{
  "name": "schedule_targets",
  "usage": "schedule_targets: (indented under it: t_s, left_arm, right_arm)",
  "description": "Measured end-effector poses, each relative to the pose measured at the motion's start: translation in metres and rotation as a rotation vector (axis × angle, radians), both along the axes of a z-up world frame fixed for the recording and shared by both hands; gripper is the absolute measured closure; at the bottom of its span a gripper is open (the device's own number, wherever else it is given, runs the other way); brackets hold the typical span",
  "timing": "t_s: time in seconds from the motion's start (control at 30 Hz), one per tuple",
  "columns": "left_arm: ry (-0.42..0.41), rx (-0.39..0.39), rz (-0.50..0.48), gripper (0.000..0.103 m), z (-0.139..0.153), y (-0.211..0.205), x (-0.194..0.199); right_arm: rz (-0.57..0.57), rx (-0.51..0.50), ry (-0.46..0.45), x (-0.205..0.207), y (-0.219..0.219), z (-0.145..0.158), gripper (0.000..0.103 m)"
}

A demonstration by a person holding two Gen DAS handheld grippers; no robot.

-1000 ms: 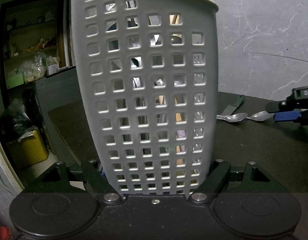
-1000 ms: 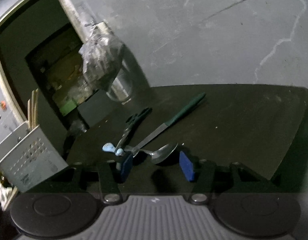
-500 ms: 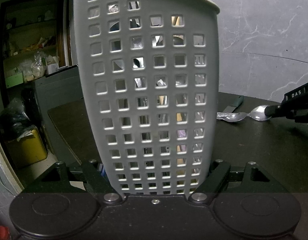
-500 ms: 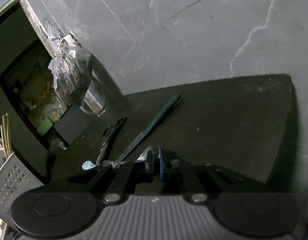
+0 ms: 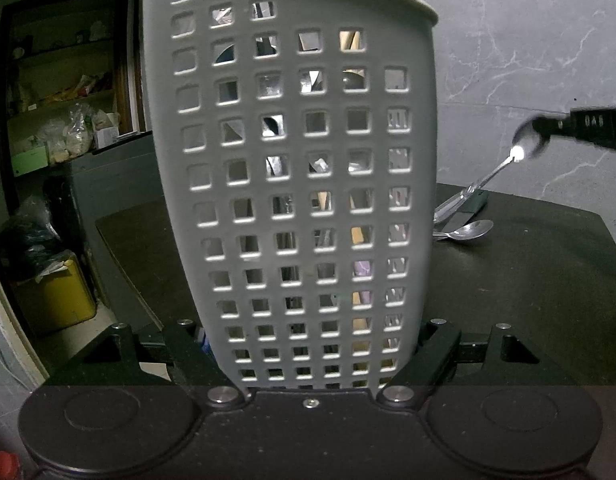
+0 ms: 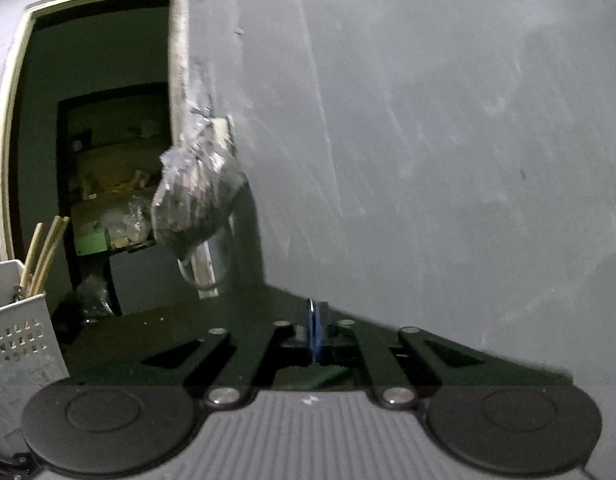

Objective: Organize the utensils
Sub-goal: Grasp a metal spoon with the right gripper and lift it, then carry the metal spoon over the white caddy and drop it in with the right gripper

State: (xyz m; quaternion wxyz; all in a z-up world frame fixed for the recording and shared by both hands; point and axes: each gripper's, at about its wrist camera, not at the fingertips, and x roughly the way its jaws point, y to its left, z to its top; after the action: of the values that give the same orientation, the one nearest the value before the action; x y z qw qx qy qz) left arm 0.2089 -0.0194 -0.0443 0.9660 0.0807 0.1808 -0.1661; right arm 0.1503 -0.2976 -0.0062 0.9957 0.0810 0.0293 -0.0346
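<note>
Now right gripper [image 6: 316,330] jaws, just closed, pinched spoon [image 5: 504,168] by its bowl, handle slanting down toward table's [image 5: 528,280] far edge; left gripper [image 5: 312,360] clamped the utensil basket [image 5: 295,184].

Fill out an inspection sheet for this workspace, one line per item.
Surface: dark table, bare near the front.
Job's things: grey perforated caddy standing upright with utensils and wooden sticks inside; lifted spoon hanging clear of the table, bowl end at the pads; second spoon lying on the table beside a dark-handled knife.
Clutter: nothing seen on the table.
Grippers: left gripper clamped on the caddy's base; right gripper shut on the lifted spoon, blue pads nearly together.
Cables: nothing seen.
Surroundings: grey marbled wall; doorway with cluttered shelves; plastic bag hanging by the door frame; yellow bin on the floor.
</note>
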Motion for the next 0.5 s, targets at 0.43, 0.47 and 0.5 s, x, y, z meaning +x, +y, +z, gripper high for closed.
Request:
schedule_targets:
  t_s: [0.43,0.47,0.5]
  left_arm:
    - [0.0,-0.003,0.001,0.022,0.0,-0.001,-0.001]
    - [0.0,-0.004,0.001,0.022,0.0,-0.001,-0.001]
    - [0.0,-0.004,0.001,0.022,0.0,-0.001,-0.001]
  right_arm:
    - [0.105,-0.337,-0.145,-0.037,0.035,0.053,0.101]
    - [0.117,-0.36,-0.151,-0.041,0.037,0.055,0.101]
    - [0.127,-0.373,-0.155,-0.043,0.04,0.057,0.101]
